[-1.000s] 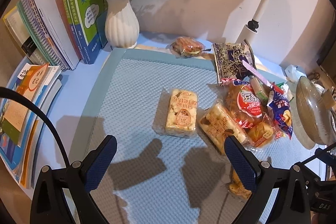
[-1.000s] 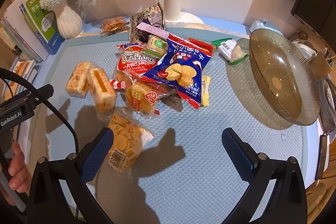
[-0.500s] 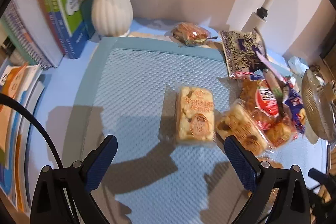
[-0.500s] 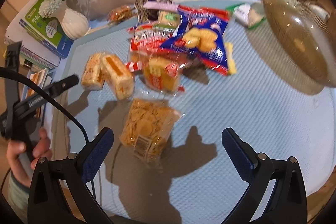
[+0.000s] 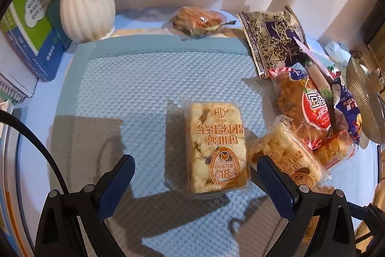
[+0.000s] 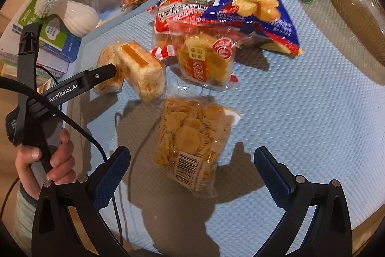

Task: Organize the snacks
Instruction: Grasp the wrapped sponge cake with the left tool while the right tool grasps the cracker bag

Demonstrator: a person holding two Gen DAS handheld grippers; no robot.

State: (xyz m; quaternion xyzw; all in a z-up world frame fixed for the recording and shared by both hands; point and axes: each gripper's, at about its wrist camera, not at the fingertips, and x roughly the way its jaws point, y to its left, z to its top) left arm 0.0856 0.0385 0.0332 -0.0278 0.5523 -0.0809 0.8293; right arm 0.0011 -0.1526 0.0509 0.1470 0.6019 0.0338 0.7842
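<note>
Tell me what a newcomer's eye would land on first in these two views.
First, the heap of bright wrapped snacks at the far side of the blue textured mat, topped by a blue and red biscuit bag. Then the clear-wrapped egg sachima cake with orange print, lying between the open fingers of the left gripper, and the clear bag of yellow crackers before the open right gripper. A ribbed amber glass bowl sits at the right edge.

cake pack (image 5: 216, 148): "HD", "全蛋红提 沙琪玛", "18%" | black gripper arm (image 6: 72, 88), at 9 o'clock: "GenRobot.AI"
</note>
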